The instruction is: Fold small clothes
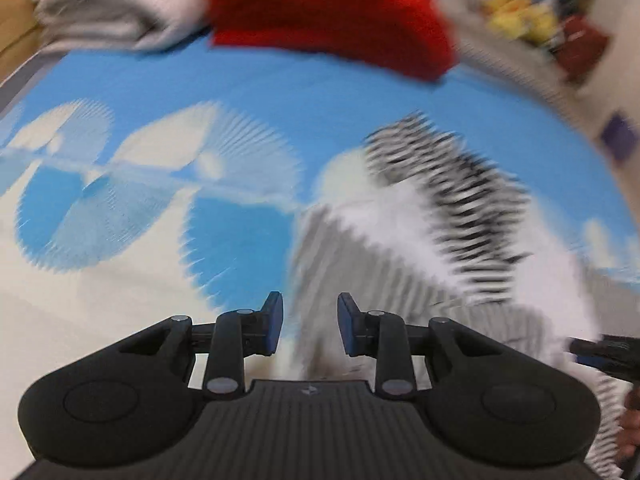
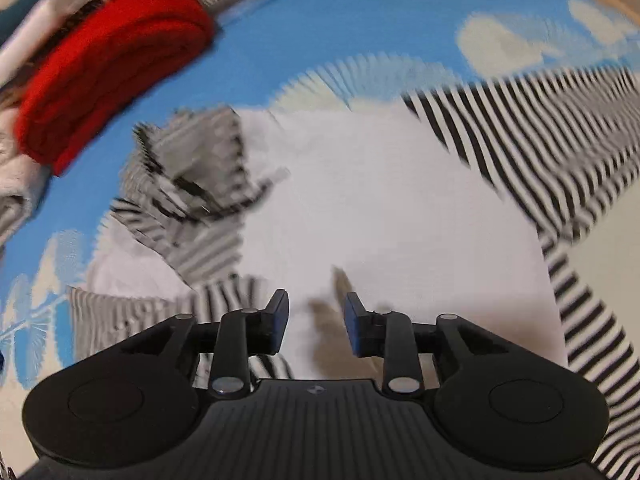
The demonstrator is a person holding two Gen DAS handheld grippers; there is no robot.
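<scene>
A small white garment with black-and-white striped sleeves (image 2: 380,200) lies on a blue and white patterned cloth (image 2: 320,20). My right gripper (image 2: 316,322) is open, just above the garment's white body. In the left wrist view the same garment (image 1: 420,216) lies ahead and to the right, blurred by motion. My left gripper (image 1: 310,328) is open and holds nothing, at the garment's near left edge. The tip of the right gripper (image 1: 604,354) shows at the right edge of the left wrist view.
A folded red garment (image 1: 328,12) lies at the far side, also in the right wrist view (image 2: 108,64). A folded white cloth (image 1: 112,4) sits left of it. A printed fabric (image 1: 540,24) lies at the far right. The patterned cloth (image 1: 160,92) covers the surface.
</scene>
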